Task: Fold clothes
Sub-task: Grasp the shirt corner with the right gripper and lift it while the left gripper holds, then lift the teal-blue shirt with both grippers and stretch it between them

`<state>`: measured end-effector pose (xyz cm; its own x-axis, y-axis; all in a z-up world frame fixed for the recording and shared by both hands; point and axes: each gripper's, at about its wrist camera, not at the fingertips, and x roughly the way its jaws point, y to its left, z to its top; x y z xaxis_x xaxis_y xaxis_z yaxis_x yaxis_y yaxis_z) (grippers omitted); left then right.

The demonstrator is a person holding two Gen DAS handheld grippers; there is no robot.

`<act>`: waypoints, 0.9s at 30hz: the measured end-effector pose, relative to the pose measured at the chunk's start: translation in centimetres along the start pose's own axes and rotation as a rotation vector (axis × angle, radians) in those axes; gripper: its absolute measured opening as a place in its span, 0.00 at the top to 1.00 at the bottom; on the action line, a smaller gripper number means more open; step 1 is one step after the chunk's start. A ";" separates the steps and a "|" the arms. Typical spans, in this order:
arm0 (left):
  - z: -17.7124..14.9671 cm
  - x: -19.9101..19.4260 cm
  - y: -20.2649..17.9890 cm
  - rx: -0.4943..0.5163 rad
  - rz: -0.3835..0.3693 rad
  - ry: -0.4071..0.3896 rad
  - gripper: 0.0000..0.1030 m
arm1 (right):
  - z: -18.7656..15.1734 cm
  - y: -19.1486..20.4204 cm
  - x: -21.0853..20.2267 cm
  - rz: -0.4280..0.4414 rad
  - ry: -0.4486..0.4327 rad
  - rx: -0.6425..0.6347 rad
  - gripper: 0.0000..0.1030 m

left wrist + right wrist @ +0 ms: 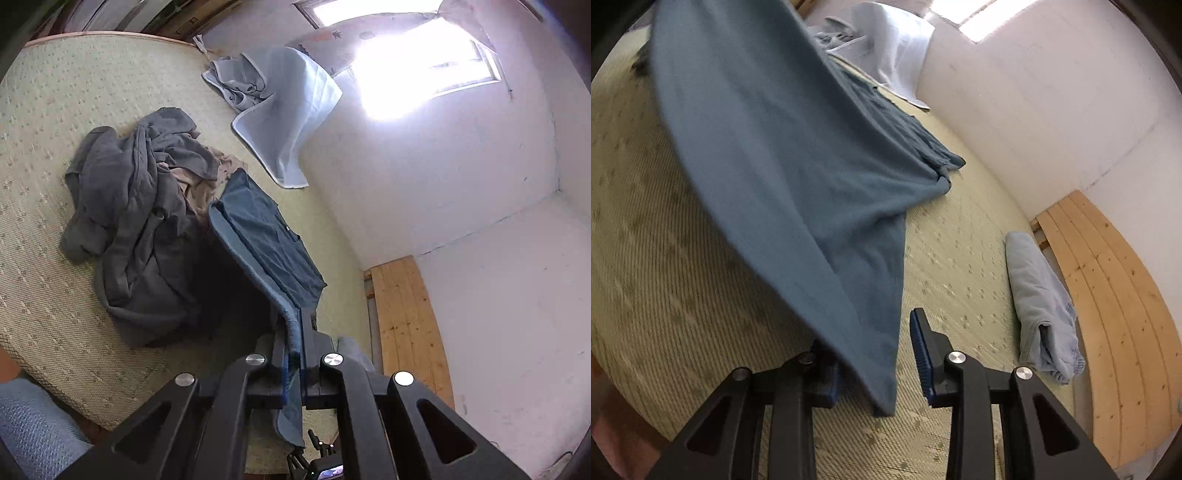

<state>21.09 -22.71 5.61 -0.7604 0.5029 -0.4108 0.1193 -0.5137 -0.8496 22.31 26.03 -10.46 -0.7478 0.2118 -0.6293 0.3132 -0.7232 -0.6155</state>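
Observation:
A teal-blue garment (269, 236) is stretched up off the mat, and my left gripper (293, 354) is shut on its edge, with cloth pinched between the two black fingers. In the right wrist view the same garment (783, 155) hangs as a wide sheet, its far end resting on the mat. Its lower corner drops between the fingers of my right gripper (875, 369), which is open. The right blue pad (921, 354) stands apart from the cloth. The left finger is partly hidden behind the fabric.
A crumpled grey and beige clothes pile (136, 229) lies on the green patterned mat (55, 147). A light blue blanket (284, 107) leans at the wall. A folded pale blue garment (1041, 302) lies near wooden slats (1108, 295) at the mat's right edge.

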 end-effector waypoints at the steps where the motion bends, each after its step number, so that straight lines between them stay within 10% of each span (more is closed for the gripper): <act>1: 0.0 0.0 0.0 0.000 0.003 -0.002 0.98 | -0.2 0.1 0.1 0.002 0.004 -0.008 0.69; 6: 0.1 0.0 0.6 -0.010 0.025 -0.009 0.98 | -0.8 0.3 0.5 0.003 0.021 -0.050 1.00; 27: -2.0 -0.9 -0.1 0.030 0.067 0.053 0.98 | 0.0 -13.8 -13.8 -0.194 -0.085 -0.109 1.00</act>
<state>23.05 -21.66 5.42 -0.7168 0.5021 -0.4839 0.1491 -0.5675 -0.8098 28.32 33.13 6.73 -0.8451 0.2804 -0.4553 0.2172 -0.5980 -0.7715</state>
